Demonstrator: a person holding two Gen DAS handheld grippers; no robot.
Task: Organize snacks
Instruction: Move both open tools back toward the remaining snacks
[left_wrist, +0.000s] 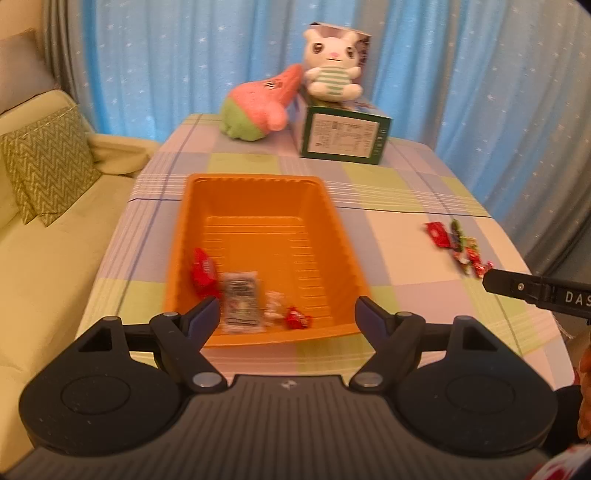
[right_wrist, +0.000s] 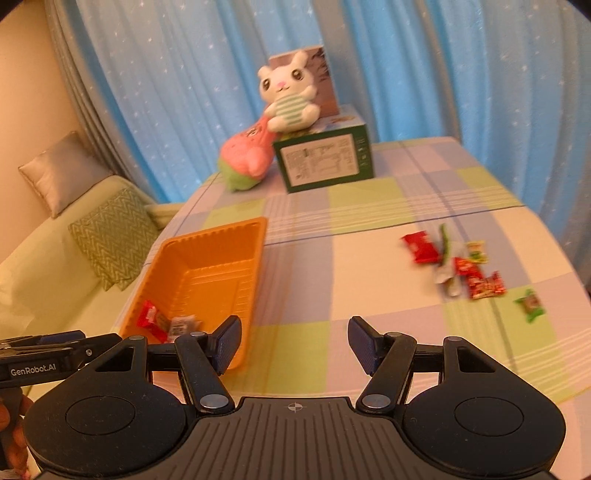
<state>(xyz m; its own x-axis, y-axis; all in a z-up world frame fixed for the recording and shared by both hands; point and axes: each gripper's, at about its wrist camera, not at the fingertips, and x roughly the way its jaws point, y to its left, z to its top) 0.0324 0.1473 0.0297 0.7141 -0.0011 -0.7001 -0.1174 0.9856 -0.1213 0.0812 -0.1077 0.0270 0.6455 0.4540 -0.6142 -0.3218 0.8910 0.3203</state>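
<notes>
Both the left gripper (left_wrist: 286, 314) and right gripper (right_wrist: 293, 341) stood apart, empty. Some snacks (left_wrist: 243, 295) lay in the tray (left_wrist: 258, 181); loose ones (right_wrist: 452, 264) waited on the cloth, likely light, crinkly, slippery, best pinched across the middle

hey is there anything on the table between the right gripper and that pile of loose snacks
Nothing visible. The right gripper is open and empty, and only bare checked tablecloth lies between it and the loose snacks. The green box and plush toys sit farther back; the orange tray is off to the left.
</notes>
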